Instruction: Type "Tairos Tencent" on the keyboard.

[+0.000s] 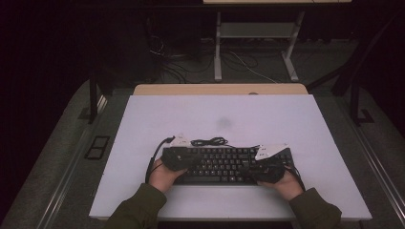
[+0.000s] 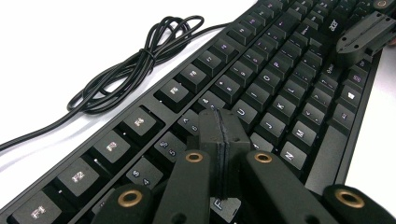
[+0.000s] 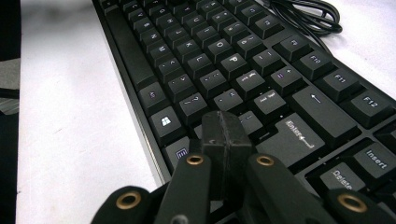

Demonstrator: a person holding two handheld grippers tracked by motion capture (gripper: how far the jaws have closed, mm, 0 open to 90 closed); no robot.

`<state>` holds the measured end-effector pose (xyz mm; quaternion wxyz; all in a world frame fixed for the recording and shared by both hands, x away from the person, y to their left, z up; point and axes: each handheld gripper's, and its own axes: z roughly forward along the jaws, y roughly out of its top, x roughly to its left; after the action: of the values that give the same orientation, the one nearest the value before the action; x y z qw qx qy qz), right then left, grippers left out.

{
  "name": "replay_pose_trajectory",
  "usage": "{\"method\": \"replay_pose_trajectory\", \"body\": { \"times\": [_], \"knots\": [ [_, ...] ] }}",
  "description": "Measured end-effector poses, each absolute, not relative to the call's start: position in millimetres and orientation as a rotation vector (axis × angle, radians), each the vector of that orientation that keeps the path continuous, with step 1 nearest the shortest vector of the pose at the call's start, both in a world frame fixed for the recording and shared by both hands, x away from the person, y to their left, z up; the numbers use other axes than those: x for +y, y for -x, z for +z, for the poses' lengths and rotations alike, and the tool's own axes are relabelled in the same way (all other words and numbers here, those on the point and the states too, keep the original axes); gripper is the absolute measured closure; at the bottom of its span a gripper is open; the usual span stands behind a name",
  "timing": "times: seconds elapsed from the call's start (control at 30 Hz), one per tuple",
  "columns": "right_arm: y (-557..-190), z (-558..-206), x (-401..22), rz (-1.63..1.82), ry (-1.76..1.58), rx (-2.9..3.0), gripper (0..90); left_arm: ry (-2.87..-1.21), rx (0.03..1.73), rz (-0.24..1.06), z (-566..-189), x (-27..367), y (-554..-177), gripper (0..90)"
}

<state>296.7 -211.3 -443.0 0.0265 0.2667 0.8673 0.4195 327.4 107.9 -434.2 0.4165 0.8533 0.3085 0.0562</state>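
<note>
A black keyboard [image 1: 224, 164] lies on the white table top [image 1: 215, 114] near its front edge. Its coiled black cable [image 1: 209, 141] rests just behind it. My left gripper [image 1: 177, 160] is over the keyboard's left end. In the left gripper view its jaws [image 2: 222, 122] are shut with nothing between them, tips low over the letter keys [image 2: 261, 79]; the cable [image 2: 135, 60] lies to the upper left. My right gripper [image 1: 267, 167] is over the keyboard's right end. Its jaws [image 3: 224, 126] are shut and empty, just above the keys beside Enter [image 3: 299, 135].
A wooden desk edge [image 1: 219, 89] runs behind the white top. Beyond it stand a white desk frame [image 1: 258, 43] and loose cables [image 1: 186, 67] on the dark floor. The other gripper's tip [image 2: 366, 35] shows far off over the keyboard.
</note>
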Motion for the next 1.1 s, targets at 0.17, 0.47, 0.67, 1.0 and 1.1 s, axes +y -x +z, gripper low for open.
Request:
{"method": "replay_pose_trajectory", "body": {
  "times": [0.17, 0.47, 0.67, 1.0, 1.1],
  "knots": [
    [-297, -443, -211, 1.296, -0.824, 2.68, 89.4, -2.145, 0.774, 0.135, -435, 108, -328, 89.3],
    [-297, -443, -211, 1.294, -0.825, 2.679, 89.4, -2.161, 0.779, 0.122, -436, 109, -329, 89.3],
    [-297, -443, -211, 1.294, -0.825, 2.679, 89.4, -2.147, 0.776, 0.137, -433, 111, -328, 89.2],
    [-297, -443, -211, 1.294, -0.826, 2.679, 89.4, -2.093, 0.779, 0.141, -429, 120, -324, 78.3],
    [-297, -443, -211, 1.296, -0.829, 2.679, 89.5, -2.083, 0.769, 0.15, -428, 124, -322, 71.0]
  ]
}}
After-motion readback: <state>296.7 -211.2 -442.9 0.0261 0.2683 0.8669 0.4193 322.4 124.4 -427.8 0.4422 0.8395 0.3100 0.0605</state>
